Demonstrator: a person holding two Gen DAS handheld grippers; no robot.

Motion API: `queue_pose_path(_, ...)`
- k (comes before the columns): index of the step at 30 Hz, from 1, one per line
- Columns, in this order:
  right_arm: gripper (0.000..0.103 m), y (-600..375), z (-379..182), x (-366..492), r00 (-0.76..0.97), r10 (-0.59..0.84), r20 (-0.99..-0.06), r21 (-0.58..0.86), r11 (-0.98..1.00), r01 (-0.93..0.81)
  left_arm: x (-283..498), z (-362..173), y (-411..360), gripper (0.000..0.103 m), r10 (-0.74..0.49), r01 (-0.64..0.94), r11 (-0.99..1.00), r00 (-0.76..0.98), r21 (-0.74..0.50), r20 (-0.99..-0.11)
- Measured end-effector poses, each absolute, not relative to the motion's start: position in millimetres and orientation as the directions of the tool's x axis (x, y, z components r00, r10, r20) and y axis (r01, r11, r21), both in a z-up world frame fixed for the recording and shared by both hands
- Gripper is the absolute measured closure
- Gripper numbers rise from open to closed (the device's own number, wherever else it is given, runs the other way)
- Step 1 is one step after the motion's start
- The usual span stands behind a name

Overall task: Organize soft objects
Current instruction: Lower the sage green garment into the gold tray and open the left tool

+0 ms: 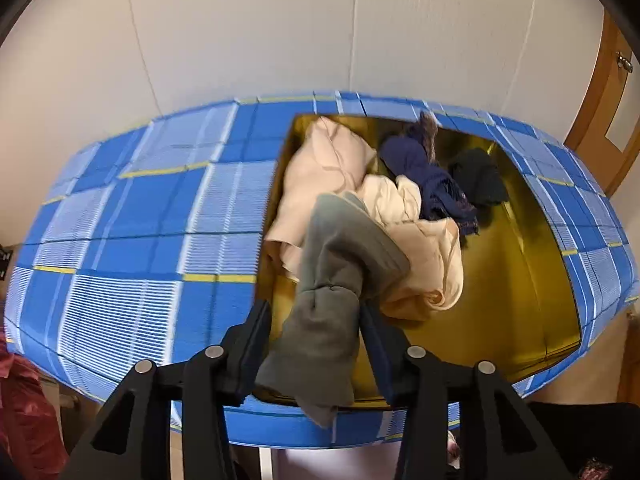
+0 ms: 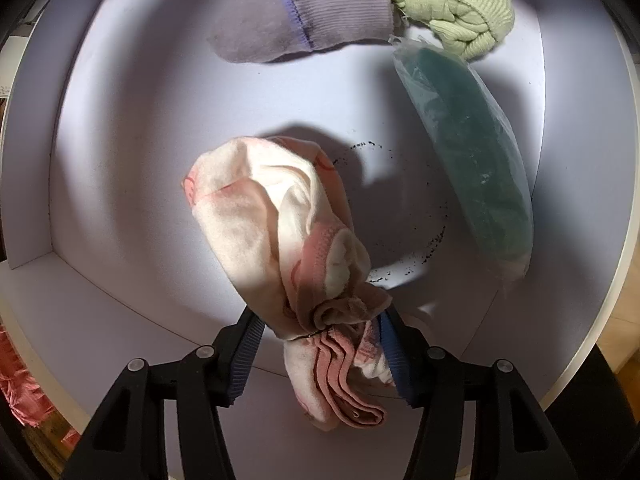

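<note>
- The left claw (image 1: 314, 344) is clamped on a grey-green sock (image 1: 332, 280), which is pinched between both fingers and hangs over the near edge of the box opening.
- The sock's far end is draped onto a heap of cream garments (image 1: 412, 216) inside a blue plaid storage box (image 1: 132, 208) with a shiny gold lining (image 1: 516, 272).
- A navy knitted item (image 1: 428, 176) and a dark one (image 1: 478, 178) are seen further back in the box, just beside the cream heap.
- A pale wall (image 1: 280, 28) stands behind the box, and a wooden door (image 1: 604, 120) is seen at the right edge.
- The right claw (image 2: 320, 336) is clamped on a pink and white sock bundle (image 2: 276, 220), held above a white shelf (image 2: 132, 168).
- A bagged teal item (image 2: 464, 148) lies on the shelf to the right of the bundle, apart from it.
- A lilac sock (image 2: 304, 12) and a light green knitted item (image 2: 452, 4) are found at the far end of the shelf, touching each other.
- Dark specks (image 2: 416, 256) are scattered on the shelf surface between the bundle and the bagged item.
</note>
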State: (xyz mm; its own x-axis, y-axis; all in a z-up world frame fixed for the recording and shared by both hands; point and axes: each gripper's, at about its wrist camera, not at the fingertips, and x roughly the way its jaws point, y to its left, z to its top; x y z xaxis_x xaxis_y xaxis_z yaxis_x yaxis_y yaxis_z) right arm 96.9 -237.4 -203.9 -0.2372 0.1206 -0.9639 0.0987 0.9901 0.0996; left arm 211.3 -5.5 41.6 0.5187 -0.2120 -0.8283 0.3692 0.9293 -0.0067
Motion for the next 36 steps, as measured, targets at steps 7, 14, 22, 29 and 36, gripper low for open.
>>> queue_pose_path(7,0.043,-234,-204,95,-0.235,0.120,-0.965,0.099,0.990,0.096,217,52,-4,0.060,-0.227,0.361,0.932,0.544,-0.019,-0.808)
queue_pose_path(14,0.043,-233,-204,95,-0.237,0.120,-0.964,0.100,0.990,0.096,225,9,-41,0.063,-0.179,0.476,0.879,0.382,0.027,-0.907)
queue_pose_path(22,0.043,-235,-205,97,-0.238,0.120,-0.964,0.100,0.990,0.095,215,34,-9,0.061,-0.254,0.342,0.936,0.490,-0.084,-0.834)
queue_pose_path(29,0.042,-231,-205,96,-0.235,0.113,-0.965,0.095,0.992,0.088,175,49,22,0.061,-0.361,0.334,0.924,0.597,-0.187,-0.717)
queue_pose_path(36,0.048,-230,-205,92,-0.225,0.112,-0.968,0.096,0.992,0.079,115,18,37,0.060,-0.419,0.377,0.900,0.605,-0.221,-0.677)
